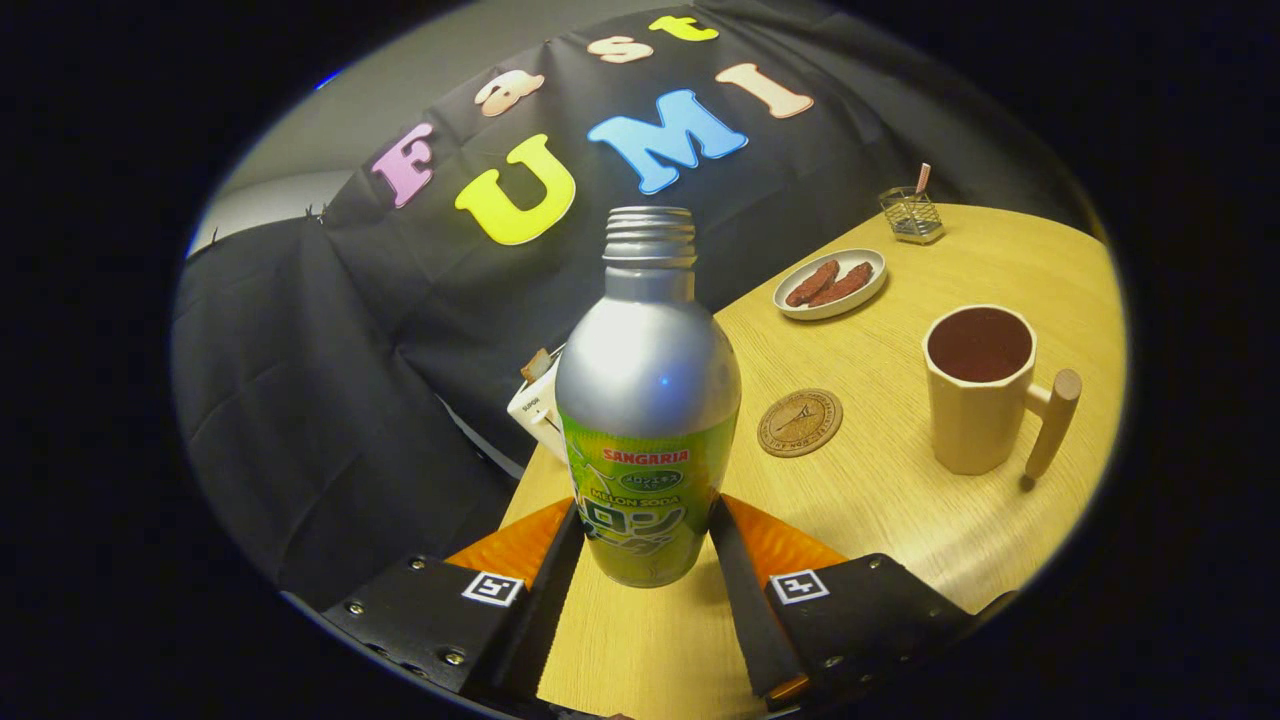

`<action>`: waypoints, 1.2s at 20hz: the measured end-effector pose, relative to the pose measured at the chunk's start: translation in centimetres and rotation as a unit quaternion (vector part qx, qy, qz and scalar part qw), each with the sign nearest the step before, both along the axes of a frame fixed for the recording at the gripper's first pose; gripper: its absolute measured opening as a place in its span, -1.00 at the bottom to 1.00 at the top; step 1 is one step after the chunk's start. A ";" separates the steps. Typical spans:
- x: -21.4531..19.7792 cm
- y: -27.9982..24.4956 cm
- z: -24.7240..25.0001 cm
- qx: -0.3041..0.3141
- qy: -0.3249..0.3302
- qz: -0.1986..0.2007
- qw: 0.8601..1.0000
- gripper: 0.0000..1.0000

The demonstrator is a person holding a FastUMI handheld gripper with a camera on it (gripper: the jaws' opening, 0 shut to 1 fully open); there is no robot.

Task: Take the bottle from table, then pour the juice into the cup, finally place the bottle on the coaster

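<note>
Gripper (pixel 645 545) fingers press both sides of the bottle (pixel 648 400), grasping it. Bottle upright, cap off, above the table (pixel 900 500).

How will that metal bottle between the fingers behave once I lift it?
The bottle is tall and narrow-based, so probably tippy. Its smooth metal skin may slip. It has no cap, so tilting could spill. The gripper fingers flank its base.
</note>
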State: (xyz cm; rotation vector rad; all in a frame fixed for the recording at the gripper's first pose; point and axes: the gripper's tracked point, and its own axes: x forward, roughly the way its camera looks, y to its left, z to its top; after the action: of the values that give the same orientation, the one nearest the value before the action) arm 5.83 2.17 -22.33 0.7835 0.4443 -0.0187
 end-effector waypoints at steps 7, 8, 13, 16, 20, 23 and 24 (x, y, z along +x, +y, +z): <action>-0.2 -2.3 -0.5 0.085 0.004 -0.037 0.996 0.50; -0.2 -2.4 -0.4 0.102 0.001 -0.038 0.994 0.50; -0.6 -3.6 -0.6 0.186 -0.008 -0.070 0.980 0.50; -0.8 -4.0 -1.3 0.211 0.004 -0.081 0.974 0.48; -0.6 -4.8 -2.0 0.260 0.013 -0.096 0.961 0.48; -0.4 -5.0 -1.9 0.293 0.017 -0.112 0.949 0.48; -0.5 -5.0 -2.0 0.303 0.019 -0.116 0.946 0.49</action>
State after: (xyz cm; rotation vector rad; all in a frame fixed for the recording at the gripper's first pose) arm 5.37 -2.80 -24.30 1.4435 0.3935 -0.1200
